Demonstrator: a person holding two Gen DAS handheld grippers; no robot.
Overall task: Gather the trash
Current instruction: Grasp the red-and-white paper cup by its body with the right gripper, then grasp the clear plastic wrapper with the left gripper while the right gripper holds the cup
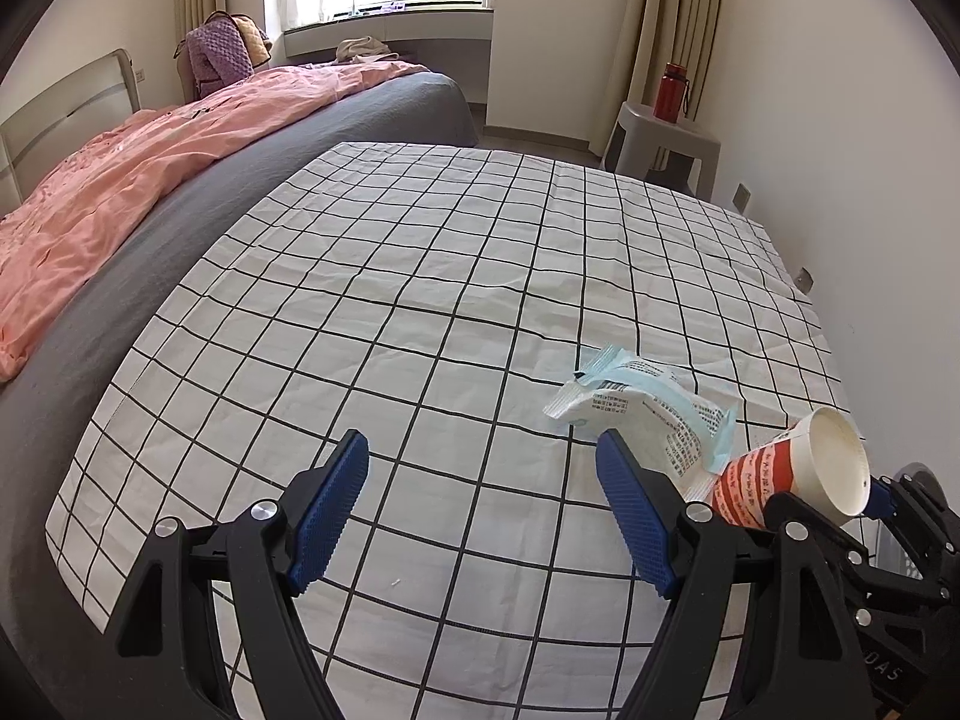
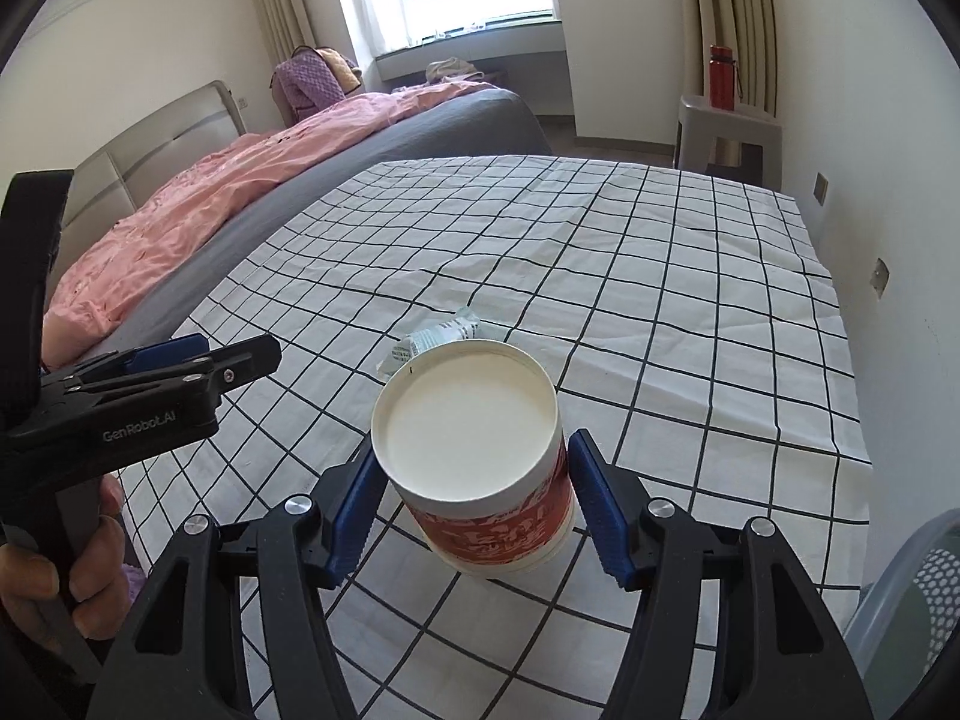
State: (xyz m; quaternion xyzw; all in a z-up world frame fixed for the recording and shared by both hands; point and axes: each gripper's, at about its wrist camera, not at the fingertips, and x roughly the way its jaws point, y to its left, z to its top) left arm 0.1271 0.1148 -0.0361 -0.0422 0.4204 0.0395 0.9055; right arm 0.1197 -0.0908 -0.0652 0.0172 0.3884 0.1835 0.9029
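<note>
A red-and-white paper cup [image 2: 480, 516] is clamped between the blue pads of my right gripper [image 2: 474, 450], its white open mouth tilted toward the camera, above the black-checked white cloth [image 2: 660, 312]. In the left wrist view the same cup [image 1: 798, 468] shows at the right, lying on its side in the right gripper [image 1: 840, 498]. A crumpled white and light-blue wrapper [image 1: 648, 408] lies on the cloth, just right of my left gripper [image 1: 483, 441], which stands open with nothing between its fingers. The wrapper [image 2: 441, 336] peeks out behind the cup.
A grey basket [image 2: 912, 588] stands at the lower right past the cloth's edge. A bed with a pink duvet [image 1: 150, 180] runs along the left. A grey stool [image 1: 660, 144] with a red bottle [image 1: 671, 90] stands by the far wall. A hand [image 2: 90, 570] holds the left gripper.
</note>
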